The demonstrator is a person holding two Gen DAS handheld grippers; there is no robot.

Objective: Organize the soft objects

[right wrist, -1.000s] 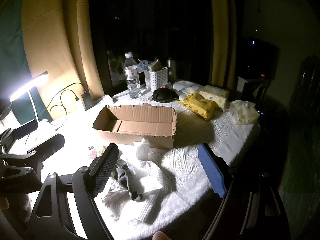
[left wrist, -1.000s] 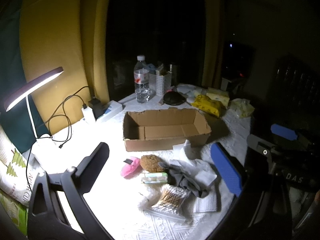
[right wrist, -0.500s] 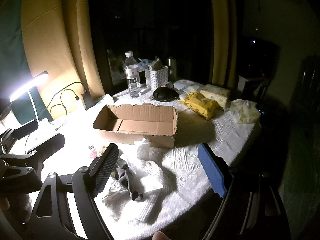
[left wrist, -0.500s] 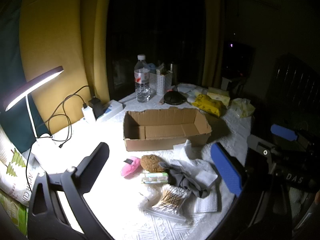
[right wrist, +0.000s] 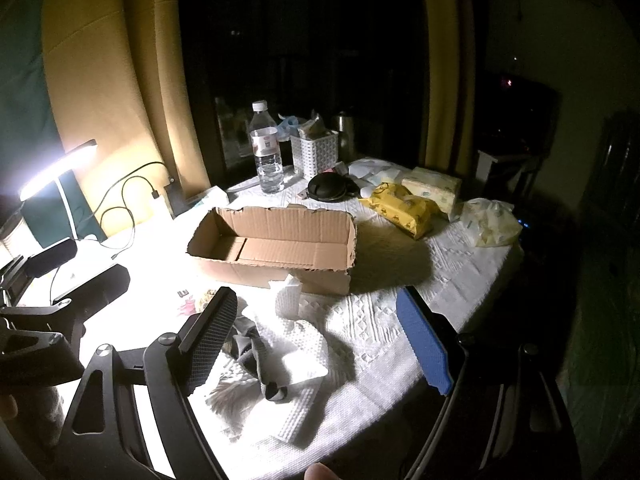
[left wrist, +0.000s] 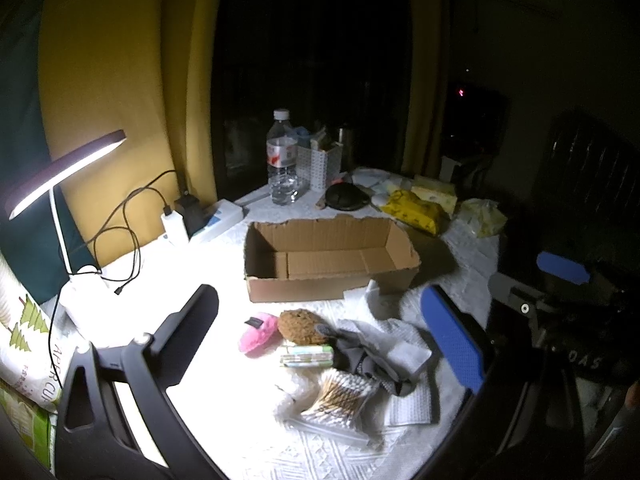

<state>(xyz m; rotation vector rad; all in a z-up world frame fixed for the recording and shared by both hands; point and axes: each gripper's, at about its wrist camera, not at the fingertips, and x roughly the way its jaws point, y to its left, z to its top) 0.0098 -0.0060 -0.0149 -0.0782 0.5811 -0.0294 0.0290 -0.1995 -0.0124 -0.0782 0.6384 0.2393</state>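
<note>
An empty cardboard box [left wrist: 326, 258] [right wrist: 276, 246] lies open on the white tablecloth. In front of it sit a pink plush piece [left wrist: 258, 334], a brown fuzzy ball [left wrist: 298, 326], a green-white packet [left wrist: 306, 356], a dark grey cloth [left wrist: 366, 362] [right wrist: 256, 354] on white towels [right wrist: 298, 354], and a bag of cotton swabs [left wrist: 340, 394]. My left gripper [left wrist: 324, 340] hovers open above these items, holding nothing. My right gripper [right wrist: 316, 340] hangs open over the towels, holding nothing.
A lit desk lamp [left wrist: 60, 172] and cables [left wrist: 120, 232] stand at the left. Behind the box are a water bottle [left wrist: 282, 158], a white basket [right wrist: 314, 154], a black round case [right wrist: 330, 186], yellow wipe packs [right wrist: 404, 208] and a plastic bag [right wrist: 492, 222]. The table edge drops off at right.
Both views have shifted only slightly; the items on the table and both open grippers stay as they were.
</note>
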